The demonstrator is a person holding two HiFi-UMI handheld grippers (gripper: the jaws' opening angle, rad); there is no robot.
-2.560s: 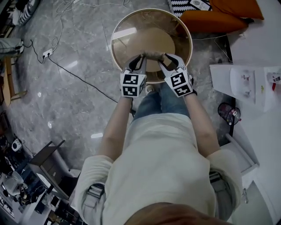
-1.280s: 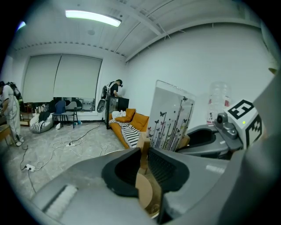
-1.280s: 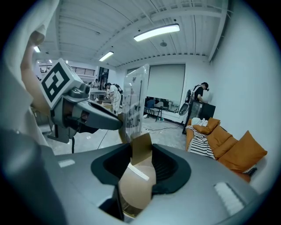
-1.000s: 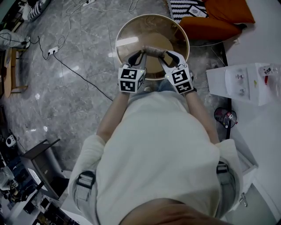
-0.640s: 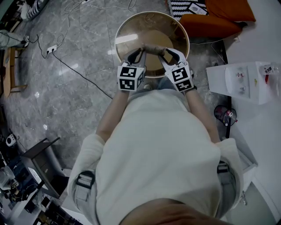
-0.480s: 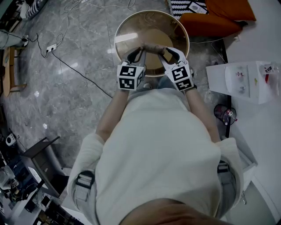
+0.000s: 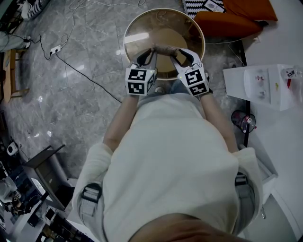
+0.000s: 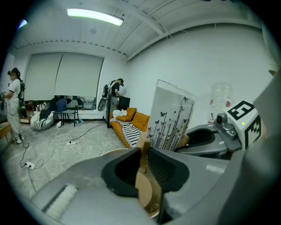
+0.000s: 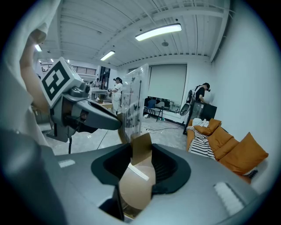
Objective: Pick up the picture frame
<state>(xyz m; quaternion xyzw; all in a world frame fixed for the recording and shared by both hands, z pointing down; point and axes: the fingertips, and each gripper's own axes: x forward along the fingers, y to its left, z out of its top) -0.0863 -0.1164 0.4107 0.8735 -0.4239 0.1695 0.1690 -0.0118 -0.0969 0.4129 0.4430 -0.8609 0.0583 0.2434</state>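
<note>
The picture frame [image 7: 164, 48] hangs upright over the round wooden table [image 7: 137, 26], held from both ends. Its clear pane with printed butterflies and stems [image 8: 169, 118] fills the middle of the left gripper view. My left gripper [image 7: 150, 53] is shut on the frame's wooden edge [image 8: 143, 145]. My right gripper [image 7: 178, 53] is shut on the other end, its jaws closed around the brown cardboard back piece [image 9: 141, 147]. In the right gripper view the frame's pane [image 9: 131, 94] shows edge-on, with the left gripper [image 9: 85, 115] beyond it.
An orange sofa [image 7: 232, 21] with a striped cushion [image 7: 196, 5] stands past the table. A white cabinet [image 7: 258, 85] is at the right. Cables [image 7: 85, 75] and a power strip [image 7: 55, 48] lie on the grey marble floor at left.
Both grippers keep their hold on the frame above the table. Only the head view has shifted a little.
</note>
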